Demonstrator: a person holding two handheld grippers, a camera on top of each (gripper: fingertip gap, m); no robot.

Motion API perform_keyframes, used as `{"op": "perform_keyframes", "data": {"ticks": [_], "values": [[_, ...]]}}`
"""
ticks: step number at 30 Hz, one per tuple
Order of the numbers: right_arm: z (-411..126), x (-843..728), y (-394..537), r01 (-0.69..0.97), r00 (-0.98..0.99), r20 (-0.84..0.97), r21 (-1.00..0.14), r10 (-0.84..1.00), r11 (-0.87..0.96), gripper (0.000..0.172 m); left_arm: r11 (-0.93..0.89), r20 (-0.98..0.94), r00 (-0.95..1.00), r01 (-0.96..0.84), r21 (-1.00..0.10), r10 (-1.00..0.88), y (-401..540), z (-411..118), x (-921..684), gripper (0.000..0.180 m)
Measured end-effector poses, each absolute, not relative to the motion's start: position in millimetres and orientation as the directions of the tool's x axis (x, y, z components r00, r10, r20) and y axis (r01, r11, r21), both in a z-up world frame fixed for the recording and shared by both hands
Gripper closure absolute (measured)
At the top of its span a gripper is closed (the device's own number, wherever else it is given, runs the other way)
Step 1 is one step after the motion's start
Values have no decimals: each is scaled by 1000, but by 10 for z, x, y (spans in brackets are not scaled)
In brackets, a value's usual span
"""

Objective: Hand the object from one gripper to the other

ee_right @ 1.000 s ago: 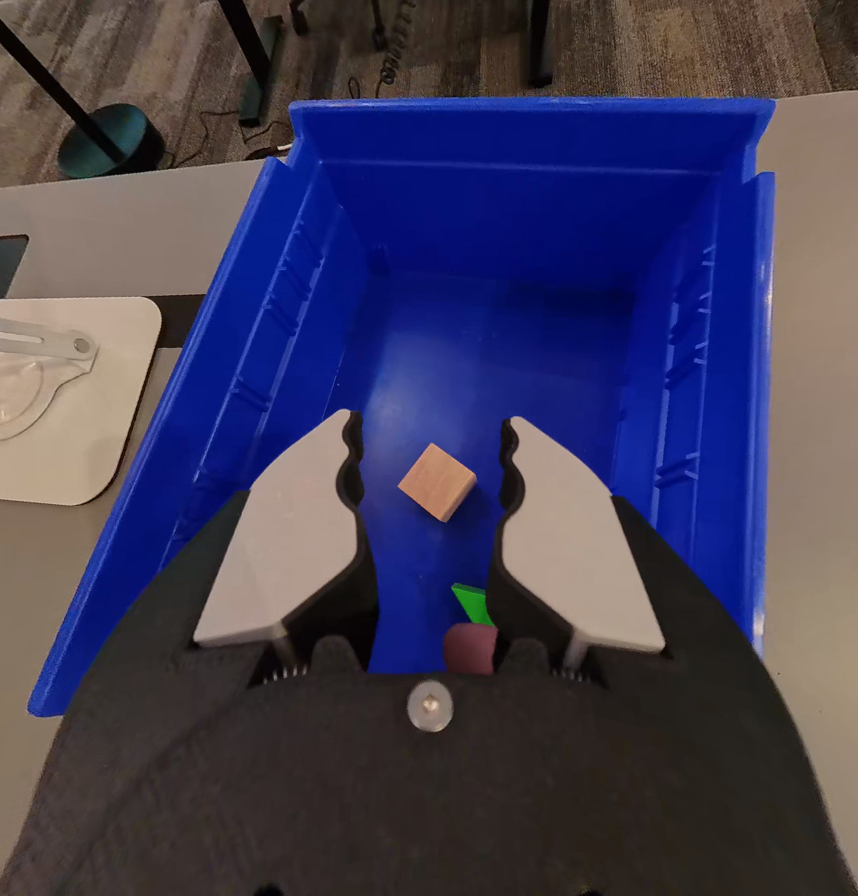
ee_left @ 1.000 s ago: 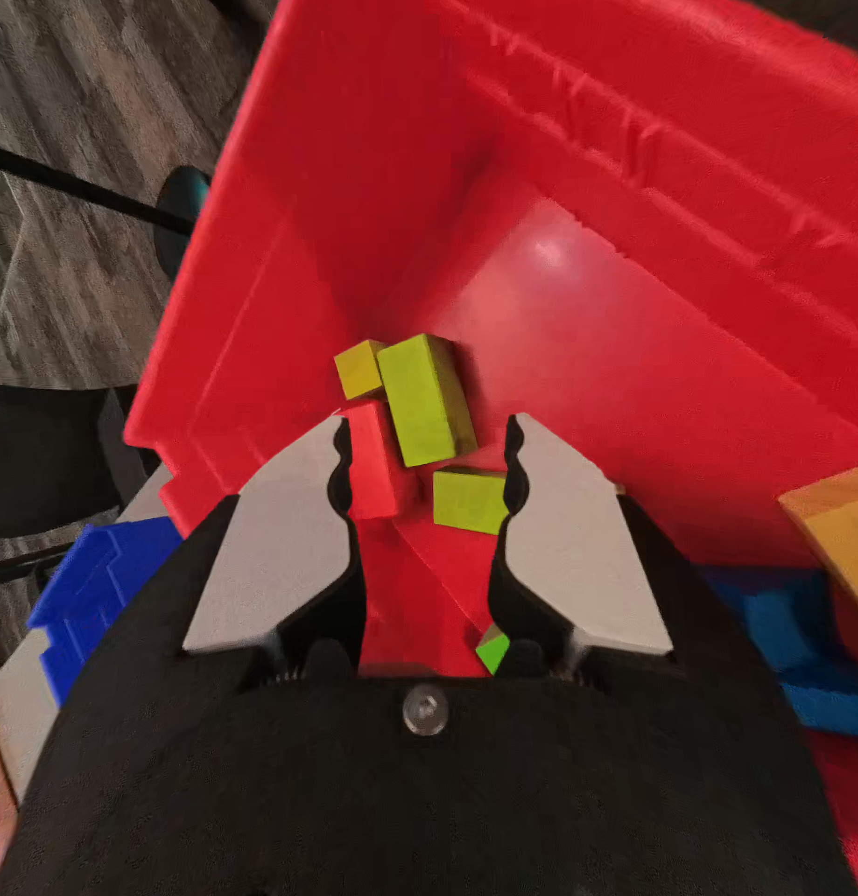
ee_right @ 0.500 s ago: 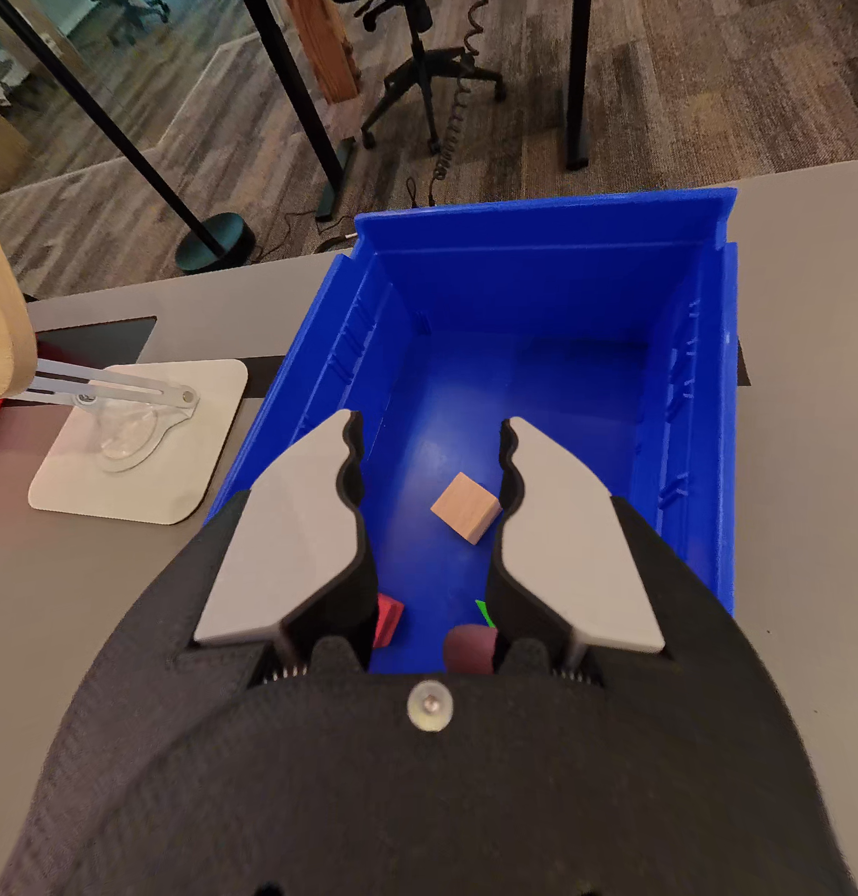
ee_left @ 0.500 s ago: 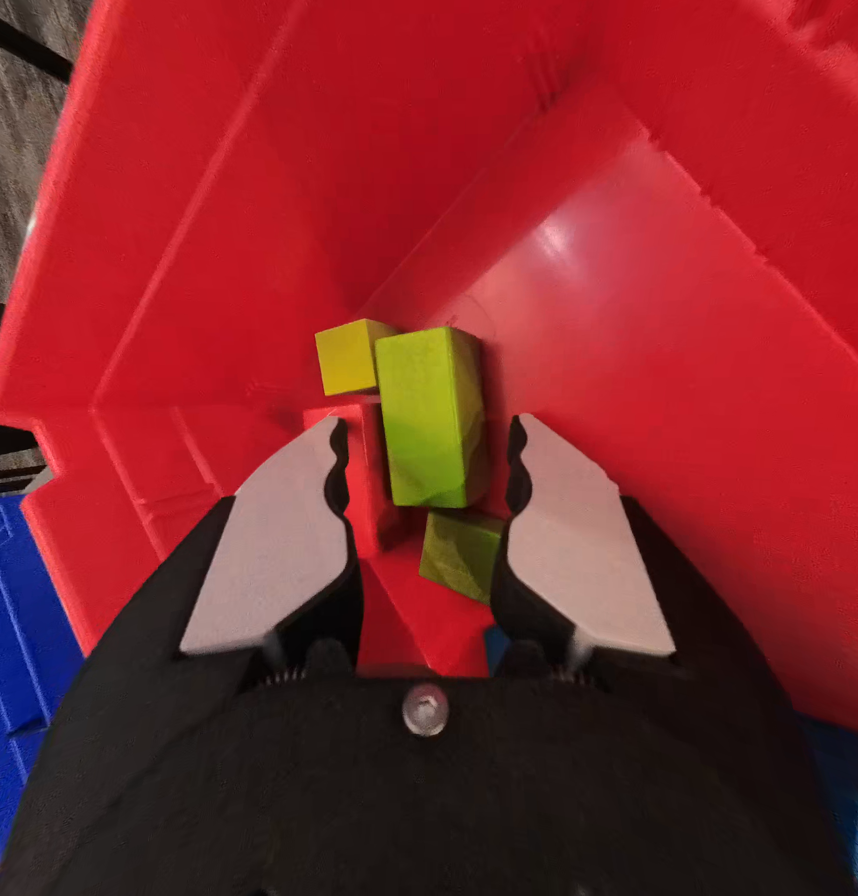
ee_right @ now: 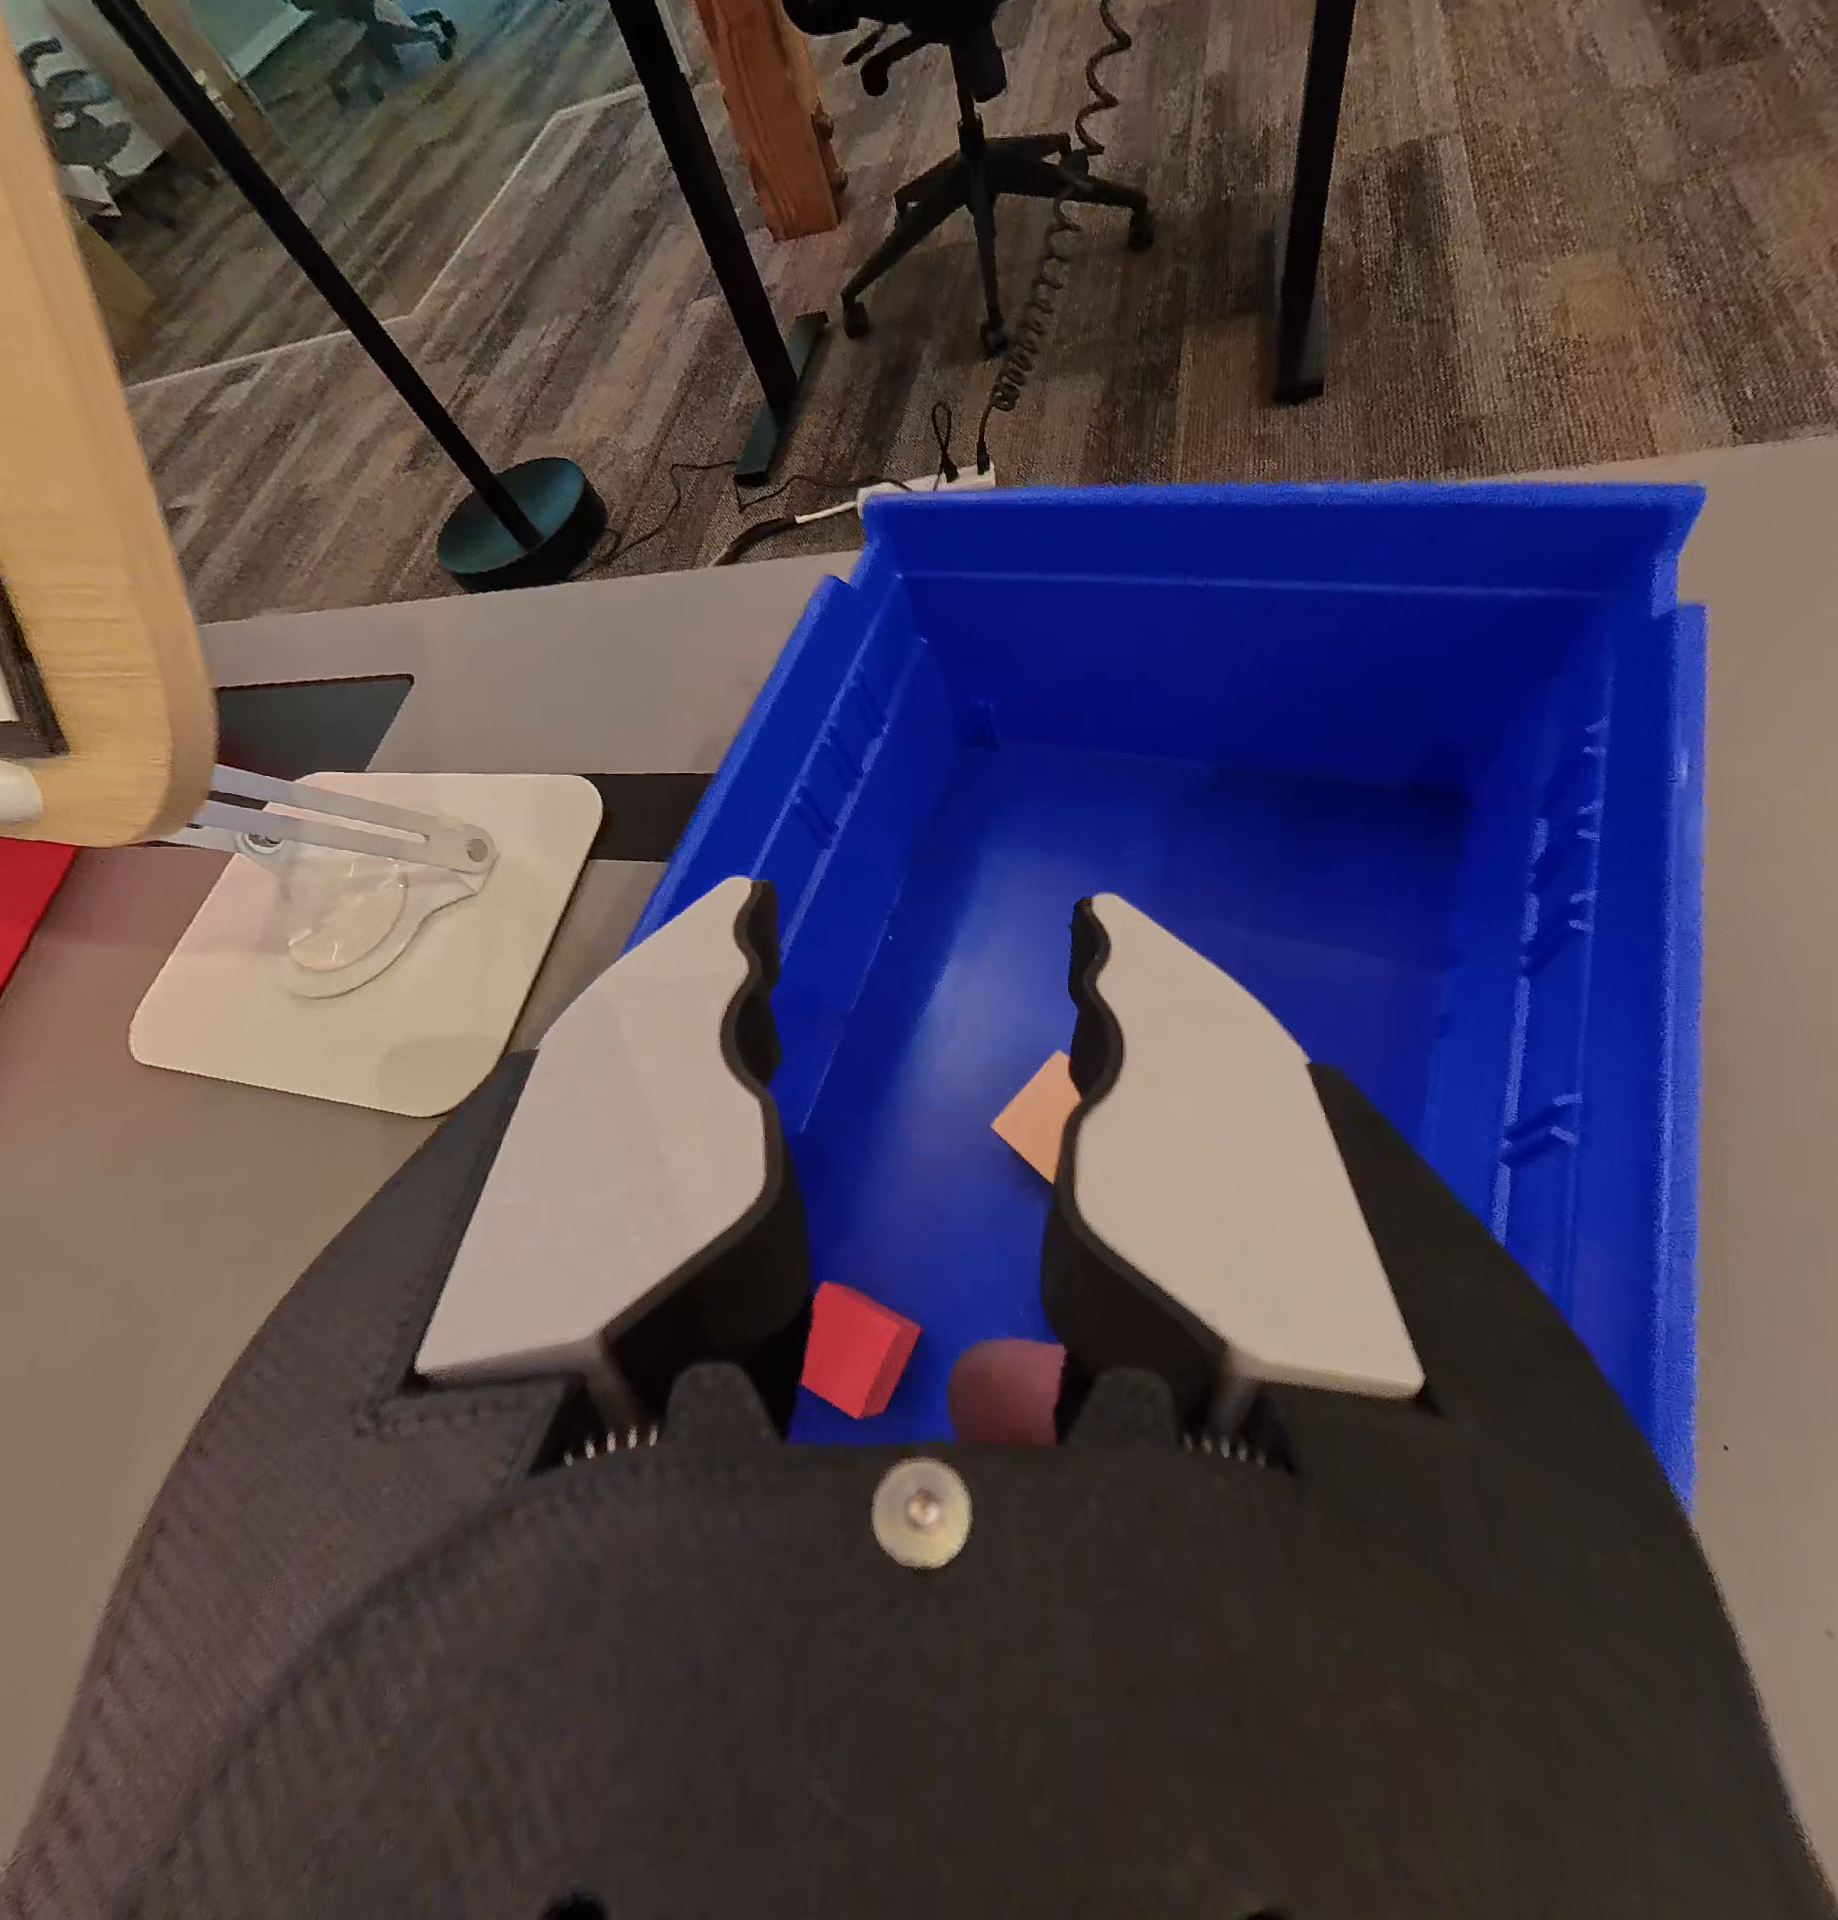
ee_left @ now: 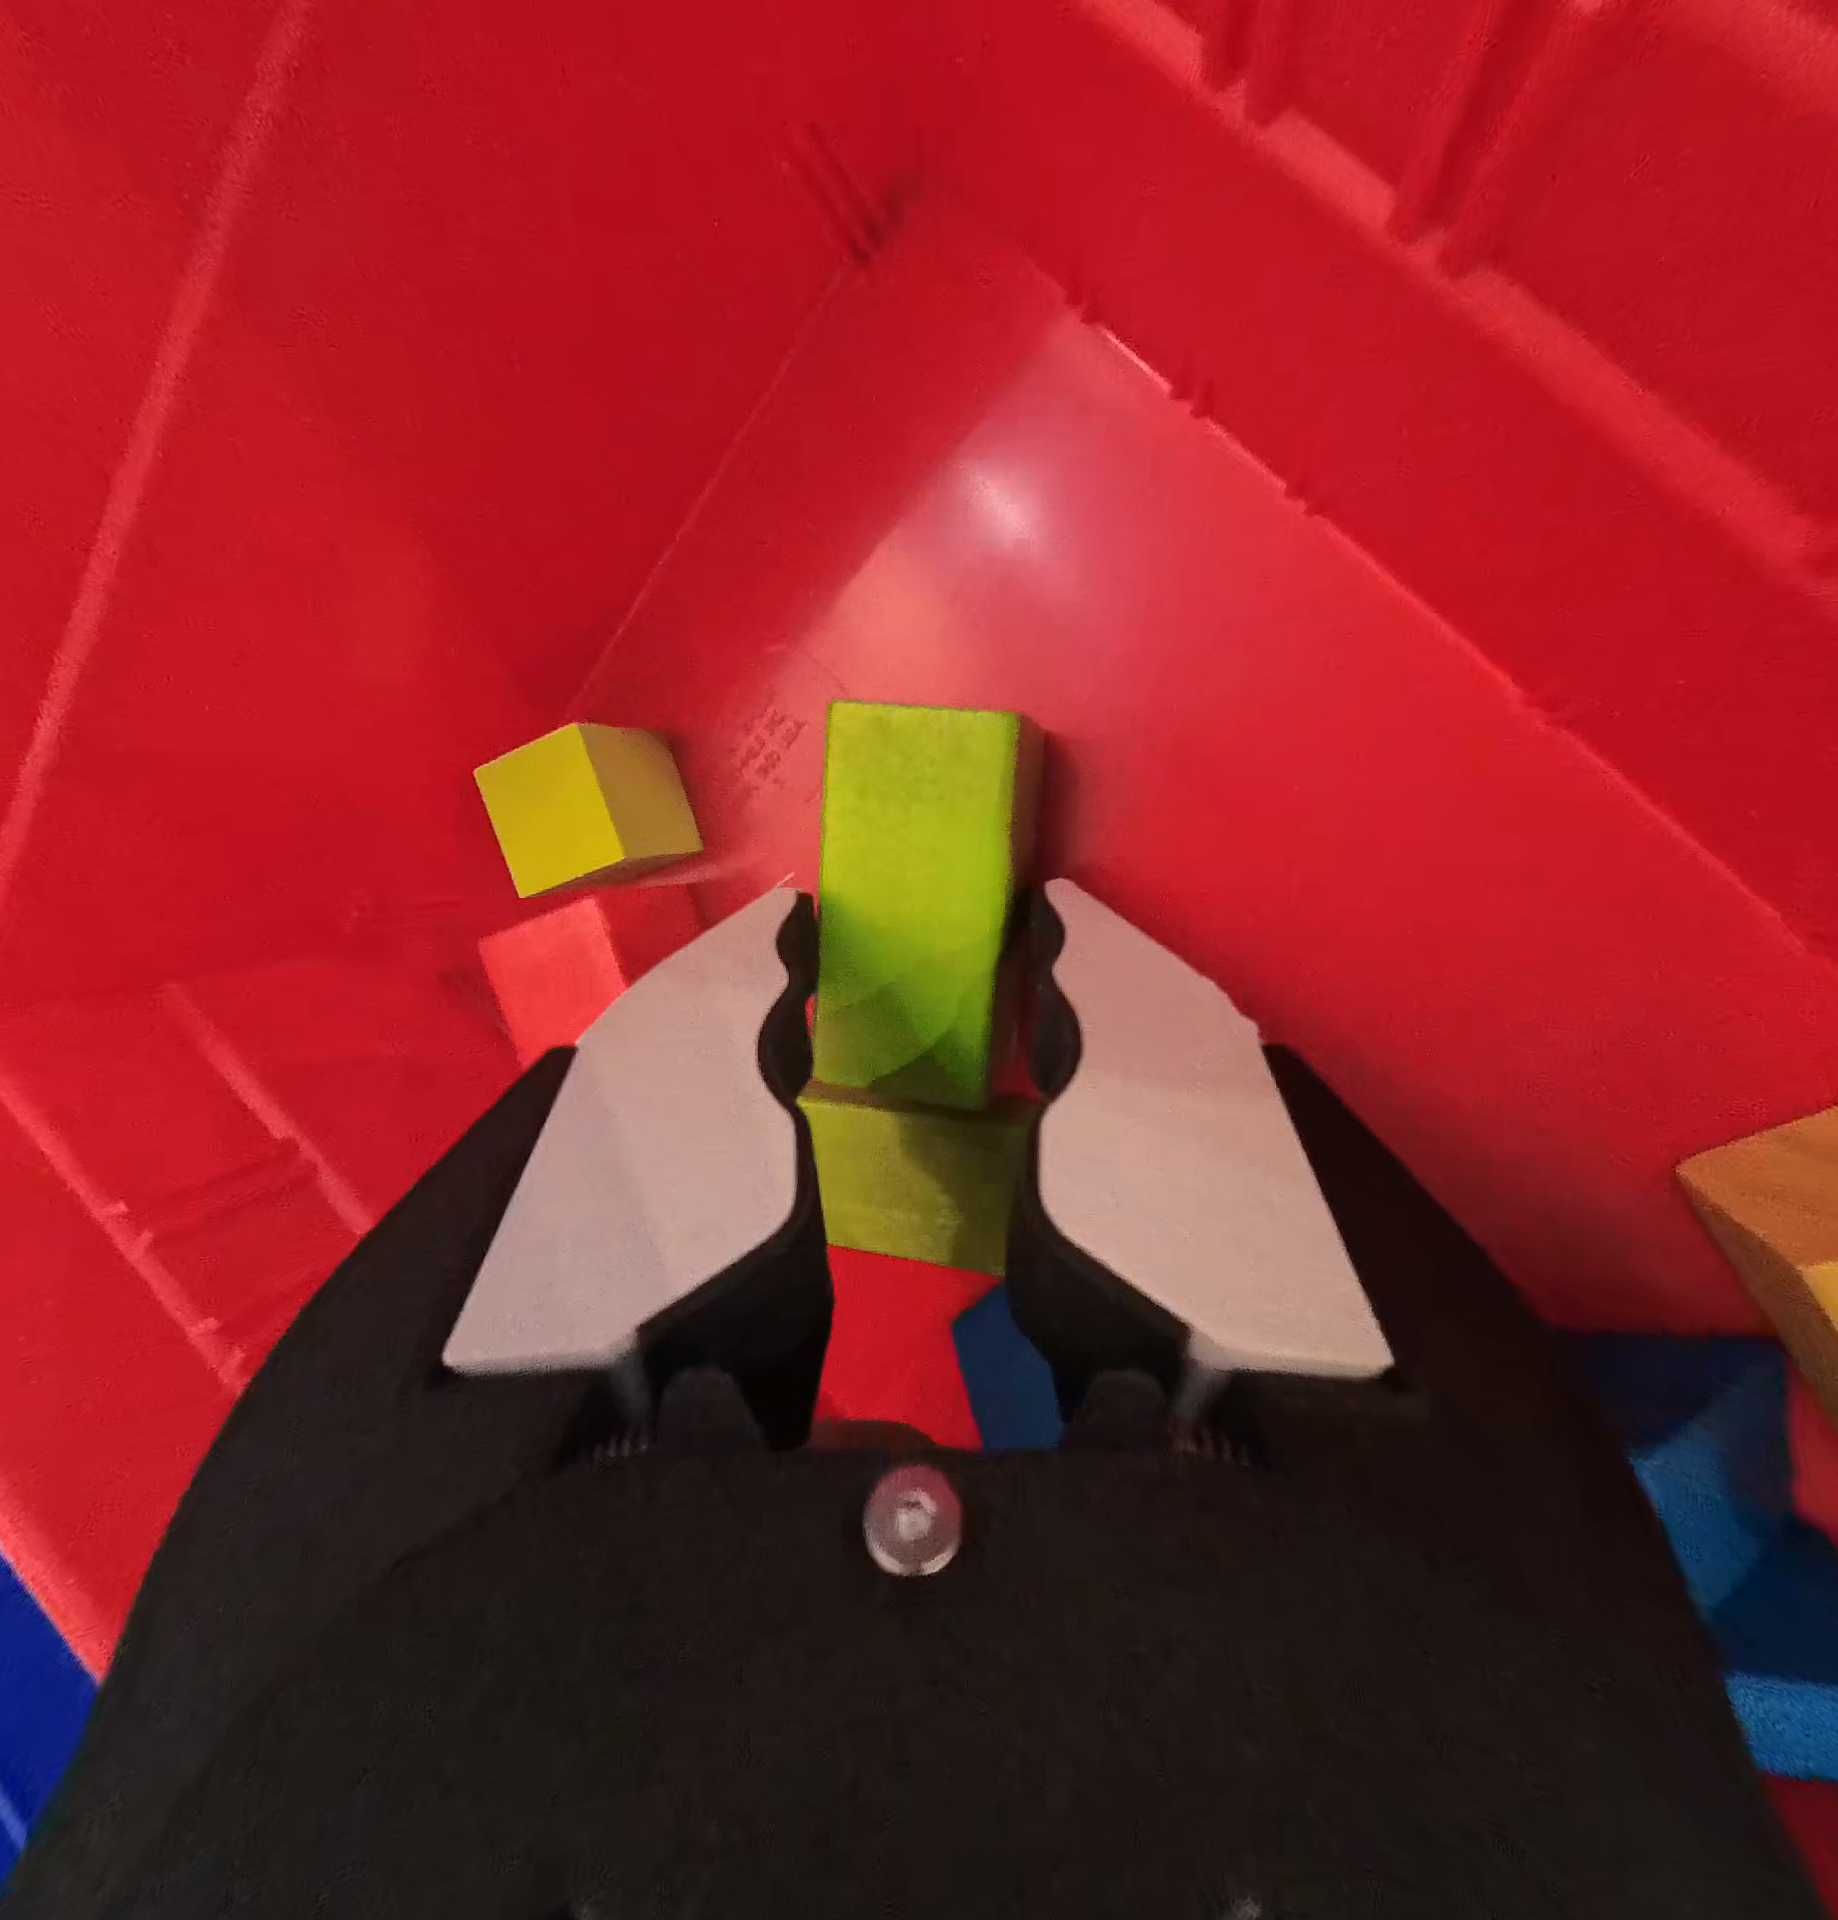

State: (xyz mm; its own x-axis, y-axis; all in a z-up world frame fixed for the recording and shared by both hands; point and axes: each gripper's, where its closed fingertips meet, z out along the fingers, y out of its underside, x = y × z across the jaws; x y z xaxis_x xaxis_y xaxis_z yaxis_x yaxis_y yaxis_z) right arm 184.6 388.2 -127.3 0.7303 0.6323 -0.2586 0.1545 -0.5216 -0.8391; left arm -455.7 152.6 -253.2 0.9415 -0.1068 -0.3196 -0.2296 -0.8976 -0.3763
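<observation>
Our left claw (ee_left: 915, 997) pinches the green block (ee_left: 915, 883) inside the red bin (ee_left: 479, 416); lifting could snag the neighbouring block; our right claw (ee_right: 920, 997) waits released.

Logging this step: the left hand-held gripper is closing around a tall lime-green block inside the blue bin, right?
Not quite. The left hand-held gripper is around the tall lime-green block, but inside the red bin, as the left wrist view shows.

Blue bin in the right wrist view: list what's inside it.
Inside the blue bin: a tan wooden block, half hidden by a fingertip, a red block and a dark maroon piece. The gripper body covers the near floor.
</observation>
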Motion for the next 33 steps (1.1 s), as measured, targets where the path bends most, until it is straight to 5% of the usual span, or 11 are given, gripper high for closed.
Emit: {"op": "perform_keyframes", "data": {"ticks": [4,9,14,21,25,33], "values": [[-811,1627,3665,156,641,-204,-909,740,-385,119,-825,-283,956,-219,-521,-75,1600,-2135,-4473,146],[153,1068,2832,55,328,-89,-992,941,-113,120,-507,-320,940,-334,-795,-119,1641,-815,-3882,146],[495,362,1914,22,29,83,-996,996,82,109,-55,-489,809,-532,-845,-326,1384,243,-2499,146],[428,-390,1133,-127,-223,155,-983,962,129,100,243,-484,613,-437,-866,-624,1284,191,-706,146],[346,-474,979,-146,-322,128,-986,938,85,126,314,-422,572,-282,-906,-703,1160,251,-389,146],[417,-240,1299,-110,-224,116,-990,968,93,138,334,-436,586,-281,-900,-683,1134,313,-426,138]]}}
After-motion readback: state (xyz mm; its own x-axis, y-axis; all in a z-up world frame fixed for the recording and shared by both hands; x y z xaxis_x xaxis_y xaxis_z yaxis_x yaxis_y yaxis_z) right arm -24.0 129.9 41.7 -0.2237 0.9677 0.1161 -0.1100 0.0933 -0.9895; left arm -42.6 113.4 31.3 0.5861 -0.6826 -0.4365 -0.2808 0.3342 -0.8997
